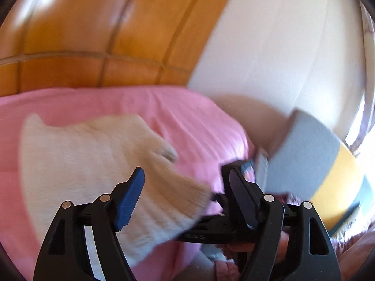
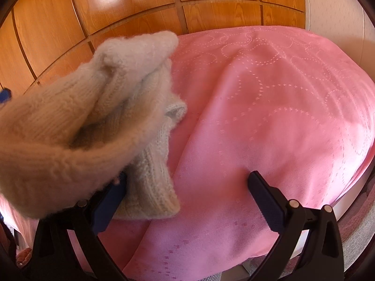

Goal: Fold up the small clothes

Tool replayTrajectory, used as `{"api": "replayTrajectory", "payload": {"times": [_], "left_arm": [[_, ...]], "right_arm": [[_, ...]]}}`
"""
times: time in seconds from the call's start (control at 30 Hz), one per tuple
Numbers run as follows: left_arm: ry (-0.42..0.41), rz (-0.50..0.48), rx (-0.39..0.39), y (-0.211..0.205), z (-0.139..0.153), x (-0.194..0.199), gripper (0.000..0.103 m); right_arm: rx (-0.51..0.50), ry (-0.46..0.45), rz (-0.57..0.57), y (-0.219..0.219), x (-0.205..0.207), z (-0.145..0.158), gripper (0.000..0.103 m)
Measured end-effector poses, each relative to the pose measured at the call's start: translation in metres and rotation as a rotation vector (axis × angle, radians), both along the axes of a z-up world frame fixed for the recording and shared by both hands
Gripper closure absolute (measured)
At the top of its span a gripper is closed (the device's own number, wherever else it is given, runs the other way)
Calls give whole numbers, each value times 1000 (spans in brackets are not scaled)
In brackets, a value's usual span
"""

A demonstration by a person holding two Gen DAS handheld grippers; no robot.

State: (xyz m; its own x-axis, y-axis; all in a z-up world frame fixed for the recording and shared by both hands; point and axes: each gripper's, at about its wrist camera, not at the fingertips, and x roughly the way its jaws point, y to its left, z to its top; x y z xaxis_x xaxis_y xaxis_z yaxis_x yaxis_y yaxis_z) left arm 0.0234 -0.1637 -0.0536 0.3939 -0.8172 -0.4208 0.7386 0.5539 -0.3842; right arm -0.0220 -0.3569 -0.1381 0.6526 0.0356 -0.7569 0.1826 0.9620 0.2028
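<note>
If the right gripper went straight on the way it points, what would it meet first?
Probably the pink cover: the open right gripper aims at bare cloth, with the knit garment off to the left. Depth is unclear.

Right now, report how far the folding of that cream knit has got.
Done: the cream knit lies bunched and doubled over on the pink cloth. In hand: nothing; the left gripper and right gripper both stand open. Left: flattening it and finishing a tidy fold.

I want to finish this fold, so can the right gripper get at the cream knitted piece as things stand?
Probably yes: the right gripper is open, the knitted piece lies against its left finger on the pink cover, nothing between.
</note>
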Motion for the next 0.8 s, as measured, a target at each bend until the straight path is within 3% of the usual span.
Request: {"api": "replayTrajectory", "payload": {"times": [0.13, 0.2, 0.27, 0.37, 0.47, 0.6, 0.73, 0.8], "left_arm": [[1, 237, 8, 36, -4, 20, 29], [10, 379, 52, 54, -12, 31, 29], [20, 448, 88, 66, -21, 38, 29], [29, 470, 170, 72, -41, 43, 28], [98, 384, 315, 54, -69, 49, 18], [191, 340, 246, 56, -88, 39, 18], [129, 316, 296, 49, -84, 25, 16], [143, 314, 288, 50, -83, 23, 16]], "right_arm": [[21, 32, 14, -6, 0, 3, 2], [48, 48, -3, -14, -1, 6, 2], [100, 60, -60, -28, -10, 10, 2], [164, 59, -138, -47, -26, 17, 2], [171, 49, -250, -67, -38, 29, 2], [248, 22, -276, -74, -39, 47, 2], [286, -11, -187, -57, -20, 63, 2], [261, -8, -148, -43, -5, 68, 2]]}}
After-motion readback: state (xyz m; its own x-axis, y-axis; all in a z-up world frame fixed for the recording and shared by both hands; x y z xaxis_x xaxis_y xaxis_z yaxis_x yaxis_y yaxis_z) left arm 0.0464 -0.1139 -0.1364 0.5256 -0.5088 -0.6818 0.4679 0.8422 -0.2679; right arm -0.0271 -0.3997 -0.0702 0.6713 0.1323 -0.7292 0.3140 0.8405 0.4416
